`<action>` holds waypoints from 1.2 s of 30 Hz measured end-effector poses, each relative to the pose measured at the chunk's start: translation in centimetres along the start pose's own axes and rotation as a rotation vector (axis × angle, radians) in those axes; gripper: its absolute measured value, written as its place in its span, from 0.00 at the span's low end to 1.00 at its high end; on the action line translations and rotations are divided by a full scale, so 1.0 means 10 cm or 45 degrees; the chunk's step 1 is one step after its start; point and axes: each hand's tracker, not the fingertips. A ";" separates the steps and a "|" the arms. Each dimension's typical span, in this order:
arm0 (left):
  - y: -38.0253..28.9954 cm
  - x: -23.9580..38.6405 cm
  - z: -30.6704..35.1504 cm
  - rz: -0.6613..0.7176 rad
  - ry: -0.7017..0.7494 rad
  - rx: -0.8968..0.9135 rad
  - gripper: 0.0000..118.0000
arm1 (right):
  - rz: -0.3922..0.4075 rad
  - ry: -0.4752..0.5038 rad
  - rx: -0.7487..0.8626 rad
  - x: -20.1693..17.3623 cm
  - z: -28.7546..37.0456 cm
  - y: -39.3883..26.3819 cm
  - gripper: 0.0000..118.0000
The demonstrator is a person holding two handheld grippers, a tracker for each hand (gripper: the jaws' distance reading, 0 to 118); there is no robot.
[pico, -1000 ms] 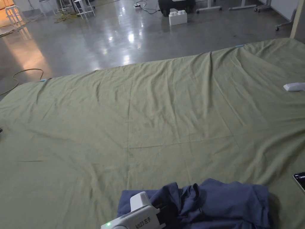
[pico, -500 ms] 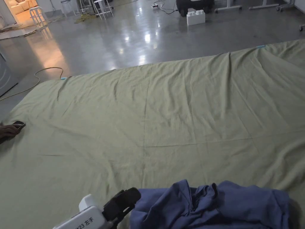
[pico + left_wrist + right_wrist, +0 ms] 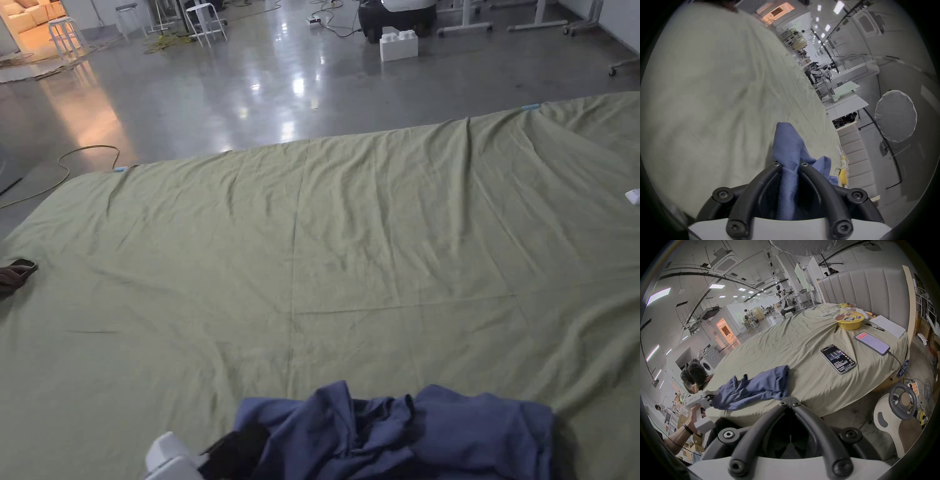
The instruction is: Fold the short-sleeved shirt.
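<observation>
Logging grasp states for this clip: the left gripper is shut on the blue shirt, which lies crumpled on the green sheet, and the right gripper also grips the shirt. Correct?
Not quite. The right gripper is shut on nothing and sits off the sheet's near edge, as the right gripper view shows. The left gripper is indeed shut on the crumpled blue shirt.

- Before you, a wide bed under an olive-green sheet (image 3: 375,237), creased along its fold lines.
- Beyond it, a polished grey concrete floor (image 3: 262,81) mirrors the ceiling lights.
- White stools (image 3: 203,19) and loose cables (image 3: 62,169) sit on that floor.
- A padded grey headboard (image 3: 867,285) backs the bed.
- Ceiling panel lights (image 3: 716,286) glow overhead.
</observation>
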 end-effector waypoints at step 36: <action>-1.09 1.66 -1.13 -0.389 -0.161 -0.368 0.01 | -0.058 -0.026 -0.082 0.21 -0.05 -0.19 0.00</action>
